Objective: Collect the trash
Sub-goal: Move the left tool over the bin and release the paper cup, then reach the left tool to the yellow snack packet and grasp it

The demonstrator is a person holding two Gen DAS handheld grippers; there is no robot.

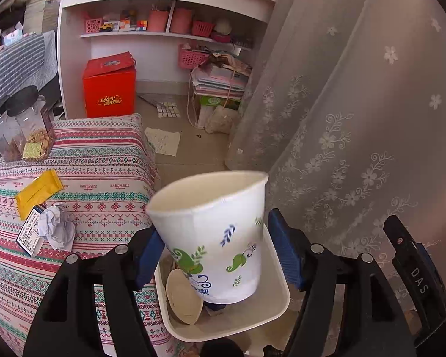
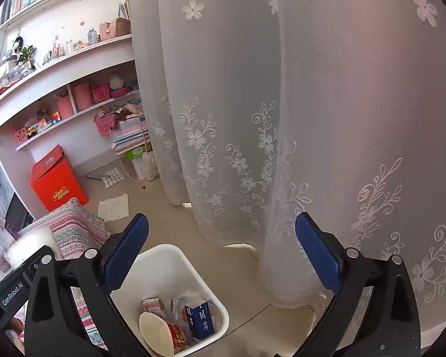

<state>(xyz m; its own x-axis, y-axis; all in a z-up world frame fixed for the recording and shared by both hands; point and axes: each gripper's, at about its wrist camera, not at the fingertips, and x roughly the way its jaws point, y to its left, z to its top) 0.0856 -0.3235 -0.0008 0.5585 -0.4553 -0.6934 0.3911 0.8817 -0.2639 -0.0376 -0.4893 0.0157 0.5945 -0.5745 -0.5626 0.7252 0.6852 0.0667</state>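
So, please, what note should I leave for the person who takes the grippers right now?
Left gripper: open, paper cup between its fingers, one finger clear of it, over the white bin.
Right gripper: open, empty, above the bin.
Done: a used cup and cartons lie in the bin.
Left: yellow packet and crumpled paper on the patterned cloth; paper sheet on the floor.

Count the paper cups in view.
2. One white cup between the left gripper's open jaws above the bin; one red cup lying inside the bin. More may be buried.
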